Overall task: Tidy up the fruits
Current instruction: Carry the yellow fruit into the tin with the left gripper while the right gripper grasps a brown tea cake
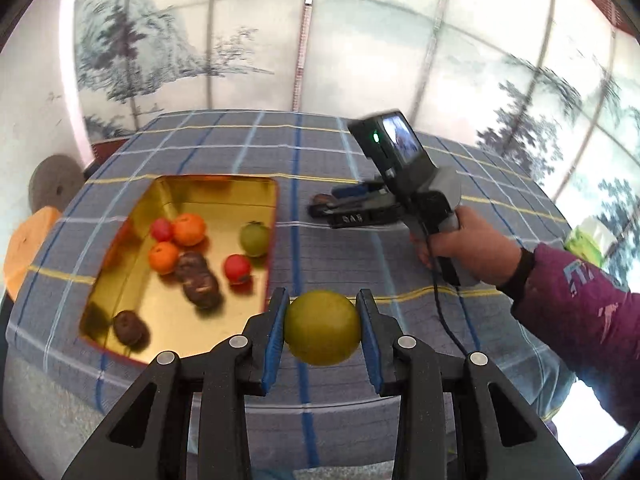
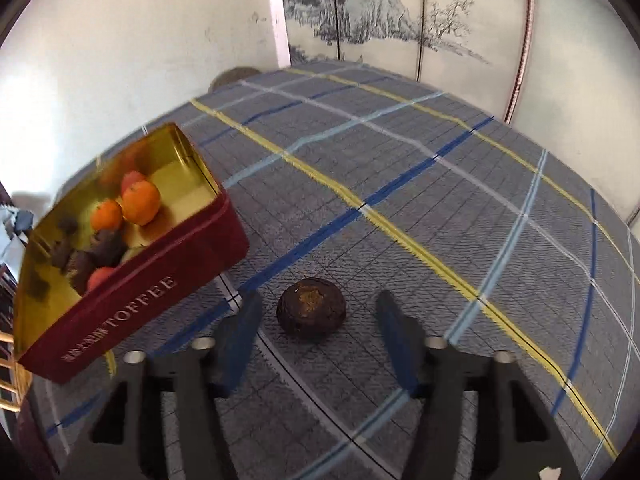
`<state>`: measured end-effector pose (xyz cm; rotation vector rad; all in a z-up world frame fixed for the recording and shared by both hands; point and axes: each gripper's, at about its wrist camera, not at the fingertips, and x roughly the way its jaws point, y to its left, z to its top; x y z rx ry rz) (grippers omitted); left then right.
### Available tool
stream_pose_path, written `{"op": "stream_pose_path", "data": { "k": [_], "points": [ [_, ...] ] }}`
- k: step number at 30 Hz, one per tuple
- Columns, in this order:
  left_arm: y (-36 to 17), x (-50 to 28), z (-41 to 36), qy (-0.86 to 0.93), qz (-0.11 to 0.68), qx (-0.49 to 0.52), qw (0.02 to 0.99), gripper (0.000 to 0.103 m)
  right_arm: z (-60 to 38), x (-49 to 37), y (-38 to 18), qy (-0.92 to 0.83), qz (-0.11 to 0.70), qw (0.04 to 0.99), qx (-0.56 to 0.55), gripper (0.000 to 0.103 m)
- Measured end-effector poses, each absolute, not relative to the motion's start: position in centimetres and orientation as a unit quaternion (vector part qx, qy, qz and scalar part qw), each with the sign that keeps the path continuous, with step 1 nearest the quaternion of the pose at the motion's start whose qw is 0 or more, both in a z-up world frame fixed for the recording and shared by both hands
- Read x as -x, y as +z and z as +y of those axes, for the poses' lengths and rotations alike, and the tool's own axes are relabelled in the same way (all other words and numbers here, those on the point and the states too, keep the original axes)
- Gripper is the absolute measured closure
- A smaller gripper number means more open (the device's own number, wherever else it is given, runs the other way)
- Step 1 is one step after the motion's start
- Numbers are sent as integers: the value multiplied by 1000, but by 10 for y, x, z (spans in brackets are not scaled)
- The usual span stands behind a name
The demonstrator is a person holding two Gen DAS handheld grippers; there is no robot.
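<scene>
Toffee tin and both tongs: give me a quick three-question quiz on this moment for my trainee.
1. True or false: the left tongs are holding an orange.
2. Where is the dark brown fruit that sits between the pads of the right tongs? A) in the tin B) on the checked tablecloth C) lifted clear of the table
3. How many orange fruits lie in the toffee tin?

Key
1. False: they are shut on a yellow-green fruit.
2. B: the pads stand either side of it, not pressing.
3. Two.
</scene>
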<state>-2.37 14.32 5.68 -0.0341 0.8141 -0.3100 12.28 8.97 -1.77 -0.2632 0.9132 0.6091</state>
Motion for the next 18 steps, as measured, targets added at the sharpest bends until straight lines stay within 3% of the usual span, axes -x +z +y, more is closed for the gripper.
{"op": "stream_pose_path", "data": {
  "k": [3,11,18],
  "points": [
    [54,24,158,-136,394,35,908,67,91,-119,-19,292,429,844,133,71],
    [40,29,189,-80,396,40,914,67,10,-41,2,233,397,884,83,72],
    [28,24,197,-47,395,23,917,67,-98,-3,-12,111,422,900,23,71]
  ]
}}
